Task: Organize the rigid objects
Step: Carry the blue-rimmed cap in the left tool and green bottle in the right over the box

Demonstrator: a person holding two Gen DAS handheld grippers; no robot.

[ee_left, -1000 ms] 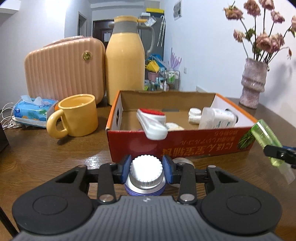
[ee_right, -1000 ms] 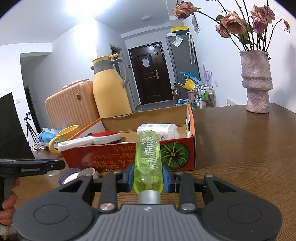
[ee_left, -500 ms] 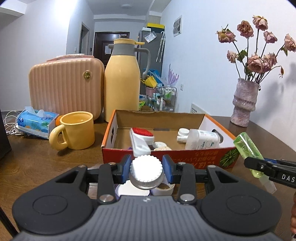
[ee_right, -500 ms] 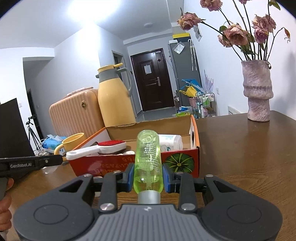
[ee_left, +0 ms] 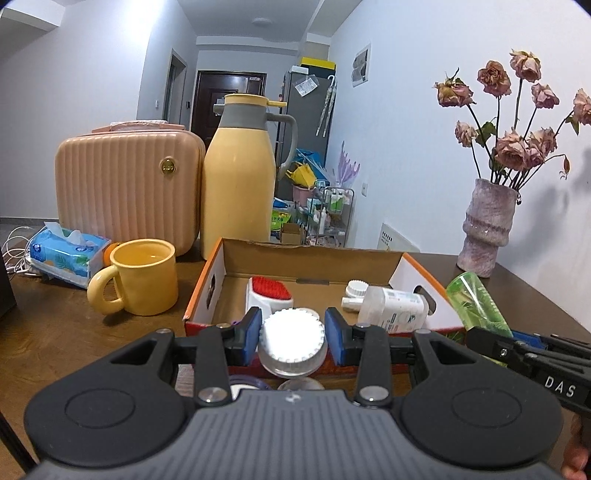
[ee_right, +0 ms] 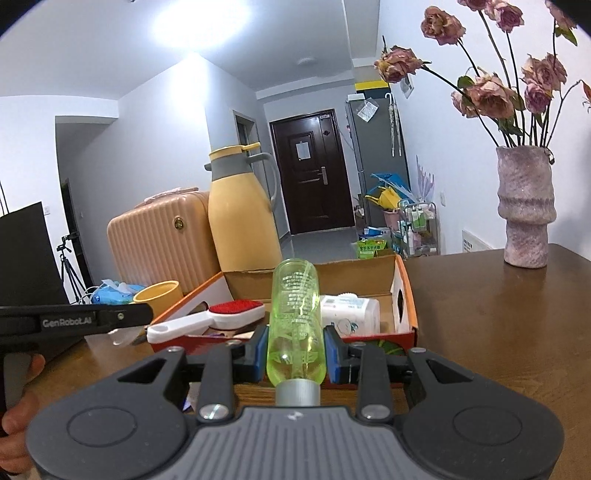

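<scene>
Left gripper (ee_left: 293, 340) fingers clamp white-capped jar (ee_left: 293, 345), tilted slightly down; cardboard box (ee_left: 391, 260) just ahead. Right gripper (ee_right: 296, 355) fingers clamp green bottle (ee_right: 295, 325), box beyond.

White walls (ee_right: 155, 155) and a bright ceiling light (ee_right: 201, 24) frame a hallway ending at a dark door (ee_right: 314, 173) mid-frame, beyond the brown wooden tabletop (ee_right: 498, 314) at lower right.

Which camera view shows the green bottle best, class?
The right wrist view: the green bottle lies whole and centred between the right gripper fingers. The left wrist view shows only its end at the right, partly behind that gripper.
</scene>
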